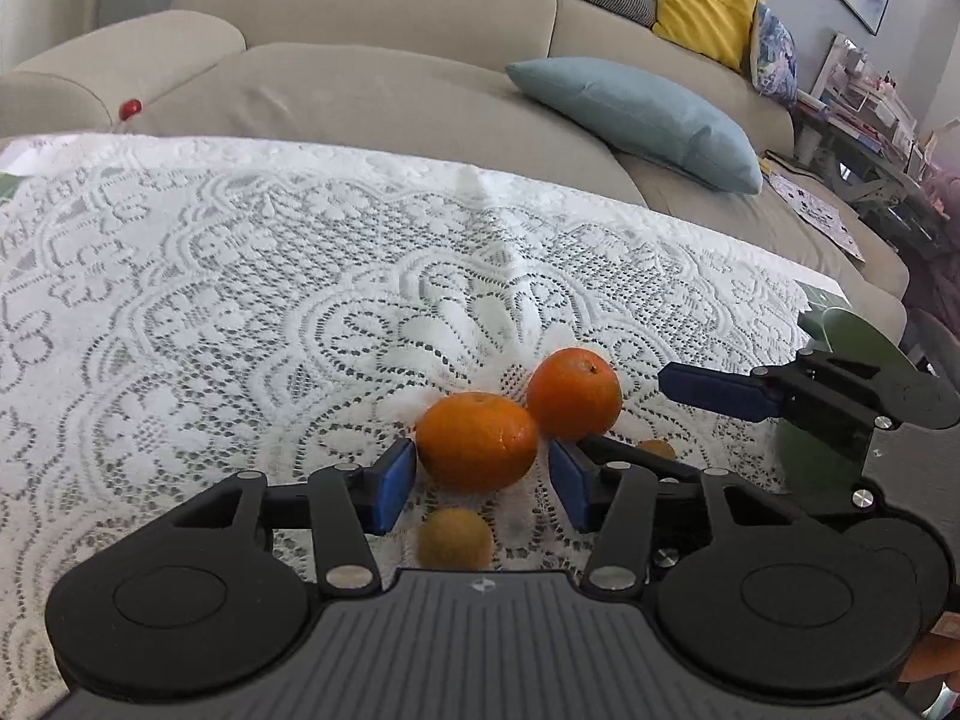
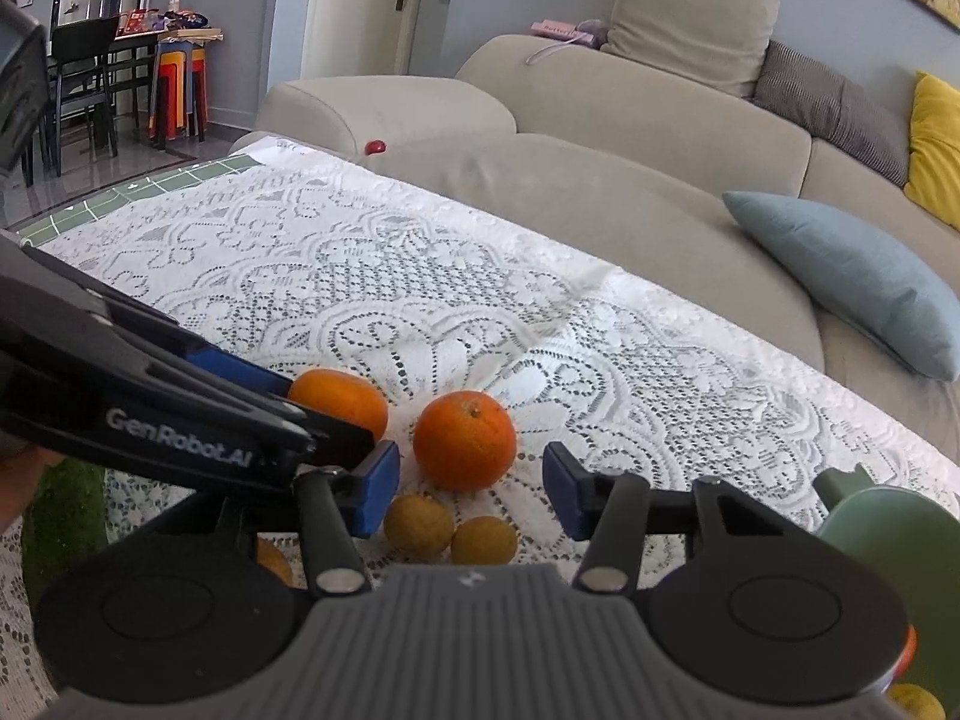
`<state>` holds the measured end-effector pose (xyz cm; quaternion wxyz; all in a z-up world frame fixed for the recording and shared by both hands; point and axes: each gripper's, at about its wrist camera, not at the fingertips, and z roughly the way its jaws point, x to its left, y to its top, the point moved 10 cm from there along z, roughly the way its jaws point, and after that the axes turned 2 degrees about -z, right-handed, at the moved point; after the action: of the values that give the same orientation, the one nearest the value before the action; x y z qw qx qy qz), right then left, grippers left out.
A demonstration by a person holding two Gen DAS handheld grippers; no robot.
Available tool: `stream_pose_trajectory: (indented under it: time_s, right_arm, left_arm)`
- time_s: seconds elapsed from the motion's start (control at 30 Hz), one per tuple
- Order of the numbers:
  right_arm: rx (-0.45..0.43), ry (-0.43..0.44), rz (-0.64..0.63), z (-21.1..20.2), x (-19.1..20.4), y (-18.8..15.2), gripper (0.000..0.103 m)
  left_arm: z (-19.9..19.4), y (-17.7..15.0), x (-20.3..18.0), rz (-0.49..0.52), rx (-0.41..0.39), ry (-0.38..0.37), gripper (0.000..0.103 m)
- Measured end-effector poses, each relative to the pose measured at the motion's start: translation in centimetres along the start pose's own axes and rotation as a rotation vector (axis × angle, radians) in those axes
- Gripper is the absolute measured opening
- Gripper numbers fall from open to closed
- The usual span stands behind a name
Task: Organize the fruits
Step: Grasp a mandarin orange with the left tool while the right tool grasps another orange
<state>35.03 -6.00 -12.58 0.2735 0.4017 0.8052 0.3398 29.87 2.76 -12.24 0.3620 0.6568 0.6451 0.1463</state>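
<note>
On the white lace tablecloth [image 1: 240,276], two round orange mandarins sit close together, and both claws are right on them. The left gripper [image 1: 480,477] has the nearer, flatter mandarin [image 1: 477,450] between its blue pads; the left pad [image 1: 393,489] sits right at the peel, the right pad shows a sliver of gap, so that's spread around it, no clear pinch. Below it, between the fingers, lies a small yellowish-brown round fruit [image 1: 454,539].

Over to the right gripper [image 2: 471,495]: spread as well, with the second, rounder mandarin [image 2: 465,441] just ahead of the pads, centred between them, untouched. Two small yellowish fruits [image 2: 420,525] lie side by side between those fingers, closer to the camera. A pale green bowl [image 2: 870,516] sits at the right edge of the cloth.

Readable writing: "GenRobot.AI" in white on the left gripper's black body in the right wrist view. Beyond the table, a beige fabric sofa [image 1: 372,84] with a light blue cushion [image 1: 636,120].
</note>
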Motion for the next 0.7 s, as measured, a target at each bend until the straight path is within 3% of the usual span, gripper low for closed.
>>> stream_pose_trajectory:
  time_s: [0.33,0.7]
  right_arm:
    - [0.046,0.044,0.018,2.1,-0.2,-0.1,0.048]
    - [0.054,0.056,0.043,3.0,0.0,-0.1,0.042]
  left_arm:
    - [1.0,0.3,0.3,-0.040,0.021,-0.030,0.052]
    - [0.1,0.4,0.7,-0.060,0.006,-0.010,0.051]
